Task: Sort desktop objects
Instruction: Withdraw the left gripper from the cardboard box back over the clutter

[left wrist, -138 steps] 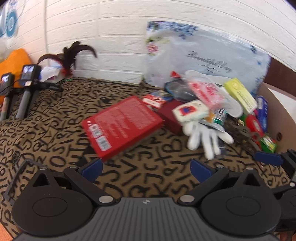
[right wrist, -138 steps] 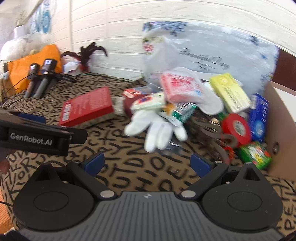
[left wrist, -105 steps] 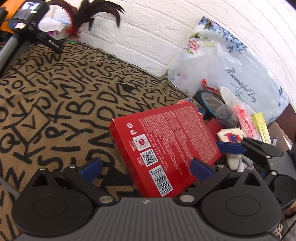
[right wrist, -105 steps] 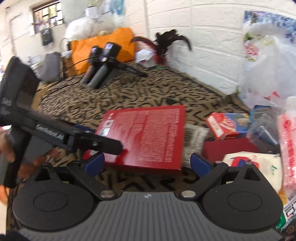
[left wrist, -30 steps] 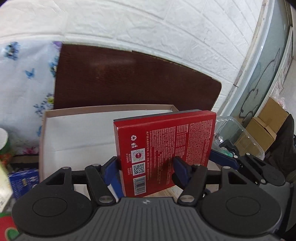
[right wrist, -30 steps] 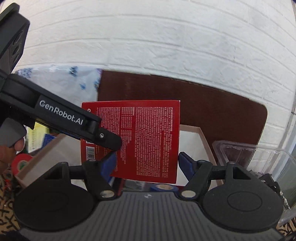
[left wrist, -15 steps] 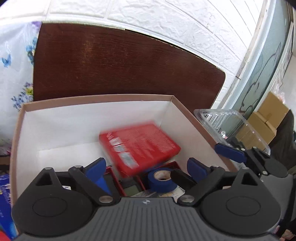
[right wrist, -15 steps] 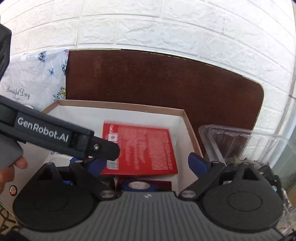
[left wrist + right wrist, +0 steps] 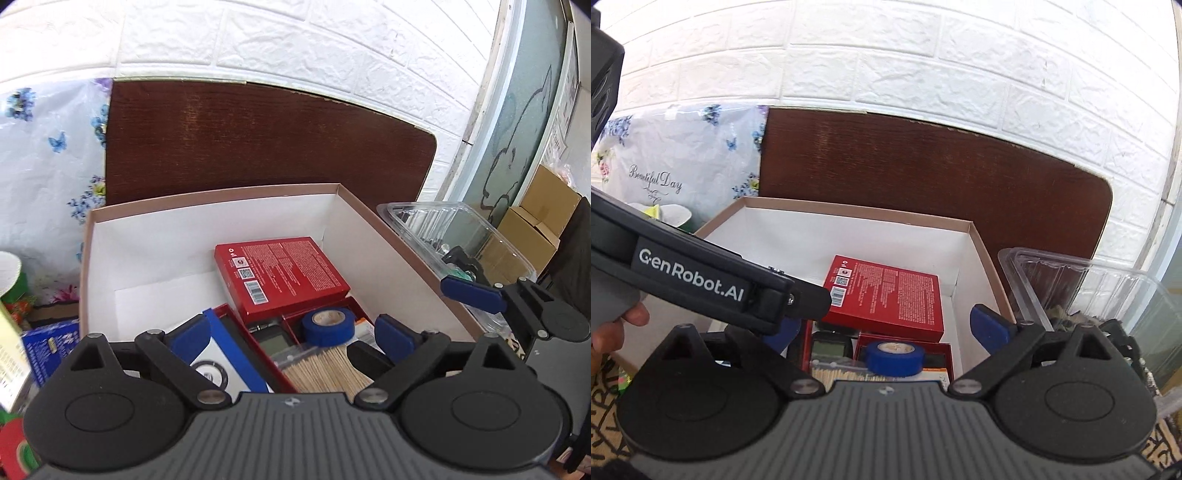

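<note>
The flat red box (image 9: 282,275) lies inside the white-lined cardboard box (image 9: 207,218), resting tilted on the items under it; it also shows in the right wrist view (image 9: 886,297). A roll of blue tape (image 9: 327,326) lies just in front of it, also in the right wrist view (image 9: 895,356). My left gripper (image 9: 293,334) is open and empty above the box's near side. My right gripper (image 9: 886,326) is open and empty over the same box; its left finger is hidden behind the left gripper's body (image 9: 701,280).
In the cardboard box (image 9: 982,247) are also a blue-framed white pack (image 9: 221,363), a bundle of wooden sticks (image 9: 327,373) and a small dark device (image 9: 275,341). A clear plastic container (image 9: 454,240) stands to the right. A dark wooden board (image 9: 258,147) and a floral bag (image 9: 48,155) stand behind.
Both grippers opened and released the red box, which dropped into the cardboard box and now lies still. Both grippers have drawn back slightly.
</note>
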Tool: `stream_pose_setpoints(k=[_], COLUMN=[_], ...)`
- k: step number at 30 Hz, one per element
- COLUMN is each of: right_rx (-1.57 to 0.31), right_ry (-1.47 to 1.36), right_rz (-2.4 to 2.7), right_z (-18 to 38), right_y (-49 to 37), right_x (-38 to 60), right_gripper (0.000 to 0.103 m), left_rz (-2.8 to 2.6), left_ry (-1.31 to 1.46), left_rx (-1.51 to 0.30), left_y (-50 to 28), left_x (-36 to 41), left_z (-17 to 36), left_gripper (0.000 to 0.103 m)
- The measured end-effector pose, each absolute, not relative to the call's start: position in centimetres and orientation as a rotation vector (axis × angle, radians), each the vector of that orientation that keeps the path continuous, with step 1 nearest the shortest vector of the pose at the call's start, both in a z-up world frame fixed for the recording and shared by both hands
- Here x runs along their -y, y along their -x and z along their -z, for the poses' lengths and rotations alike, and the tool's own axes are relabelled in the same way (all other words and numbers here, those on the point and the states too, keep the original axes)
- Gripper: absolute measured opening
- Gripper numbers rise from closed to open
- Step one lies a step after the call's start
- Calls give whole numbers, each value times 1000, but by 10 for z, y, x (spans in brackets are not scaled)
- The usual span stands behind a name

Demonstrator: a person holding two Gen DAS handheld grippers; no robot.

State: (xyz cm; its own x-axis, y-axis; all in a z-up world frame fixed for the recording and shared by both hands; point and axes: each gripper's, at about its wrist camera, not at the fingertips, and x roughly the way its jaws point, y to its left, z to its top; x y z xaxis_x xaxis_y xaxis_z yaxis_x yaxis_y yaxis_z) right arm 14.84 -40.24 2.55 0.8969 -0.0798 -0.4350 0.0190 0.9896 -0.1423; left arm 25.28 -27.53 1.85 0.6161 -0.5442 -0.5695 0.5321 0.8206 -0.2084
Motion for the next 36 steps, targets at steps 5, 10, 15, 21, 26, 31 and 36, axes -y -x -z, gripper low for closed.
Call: stream_pose_setpoints(k=[5,10,15,21,26,31,36], right_rx=[-450,-458,-445,-433,-454,-492,-533], right_ry=[142,140,107,31,9,12,25], right_rz=[52,50,-13,-63,-90,-145,-186], right_z=[-37,-47,-52,-45,-36,-28,-20], right_y=[-128,-104,-71,-27,-1,12,17], right_x=[388,364,333,294,259,222,188], right_gripper=[96,96,96,97,98,98,98], left_rz=[610,560,494,455,392,325,278], left_ry=[-16,-10,-21,6,36,56,92], left_rx=[-607,-601,-580,-599,-612,-623,-635], left_y=[-223,-188,-146,-102,-71,-50,-38], left_x=[263,242,214,171,132,95,63], left_z=[-28,-33,-36,-26,-13,1,12], left_gripper=[98,98,98,98,98,98,98])
